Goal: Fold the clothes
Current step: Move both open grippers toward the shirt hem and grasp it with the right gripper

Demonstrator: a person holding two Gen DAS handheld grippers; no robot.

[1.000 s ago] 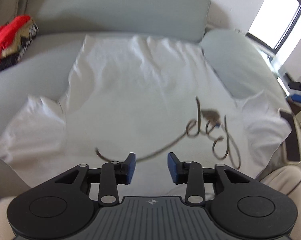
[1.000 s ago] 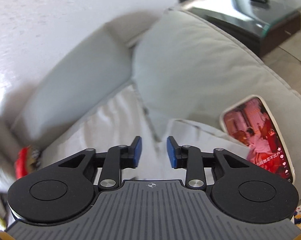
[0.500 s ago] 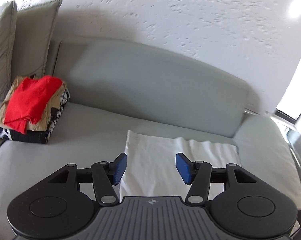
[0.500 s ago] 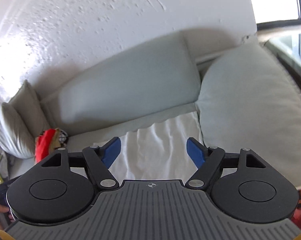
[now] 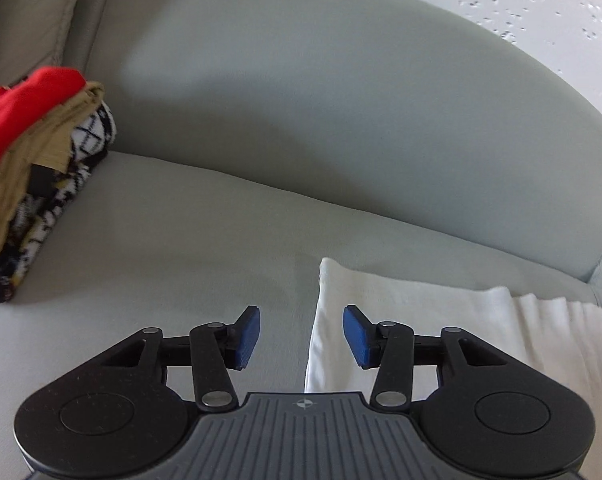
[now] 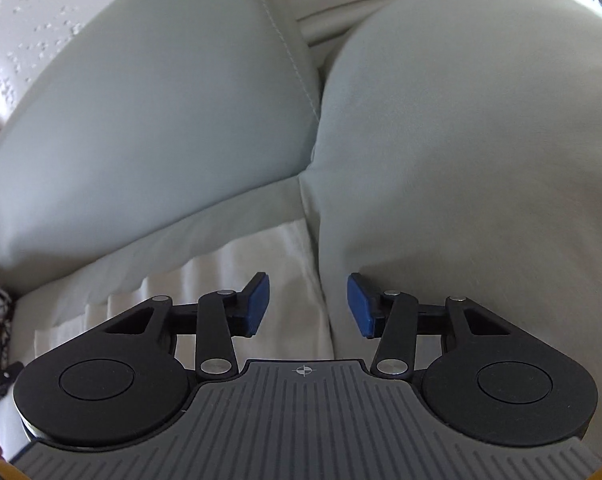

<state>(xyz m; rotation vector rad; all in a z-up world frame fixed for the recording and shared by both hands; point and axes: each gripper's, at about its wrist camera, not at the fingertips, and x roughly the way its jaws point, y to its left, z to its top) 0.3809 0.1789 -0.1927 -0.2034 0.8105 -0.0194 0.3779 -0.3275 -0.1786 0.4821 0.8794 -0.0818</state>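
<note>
Jaws spread wide and empty on both the left gripper and right gripper. On the grey sofa seat, a folded clothes stack sits far left; the white garment lies flat rightward, against the armrest cushion.

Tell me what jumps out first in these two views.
The red garment topping a stack of folded clothes at the far left of the grey sofa. Next, the white garment lying flat on the seat, with the left gripper and right gripper open at its far corners.
</note>
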